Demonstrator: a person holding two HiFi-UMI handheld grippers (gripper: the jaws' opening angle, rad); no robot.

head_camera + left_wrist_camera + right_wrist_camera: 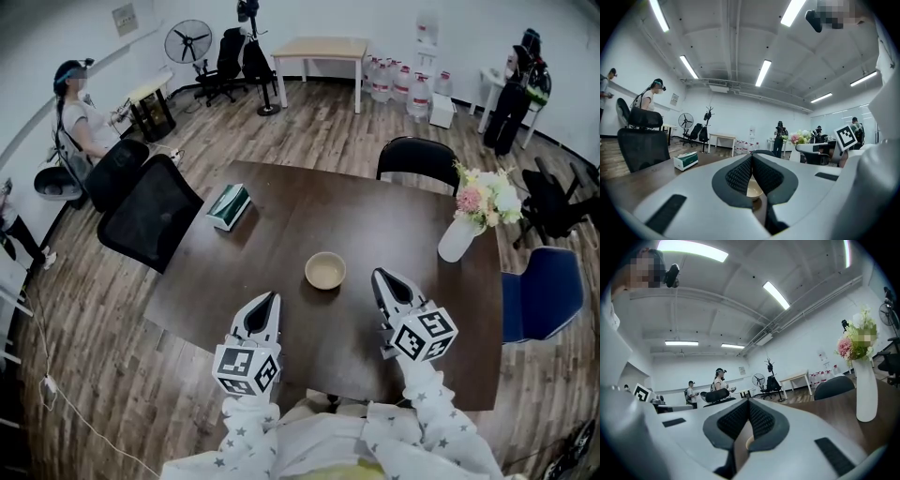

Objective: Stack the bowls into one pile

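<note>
A single cream bowl (325, 271) rests near the middle of the dark brown table (281, 216); whether others are nested inside it I cannot tell. My left gripper (270, 298) hovers over the table's near side, to the bowl's lower left, jaws closed with nothing in them. My right gripper (381, 275) hangs just right of the bowl, also shut and empty. In the left gripper view the bowl (753, 190) shows below the meeting pads of the left gripper (751, 157). In the right gripper view only a sliver of the bowl (749, 442) shows under the right gripper (748, 401).
A green-and-white tissue box (229, 205) lies at the table's far left. A white vase of flowers (459, 239) stands near the right edge. A black chair (417, 159) is at the far side, a blue chair (536, 292) on the right, a black office chair (150, 211) on the left.
</note>
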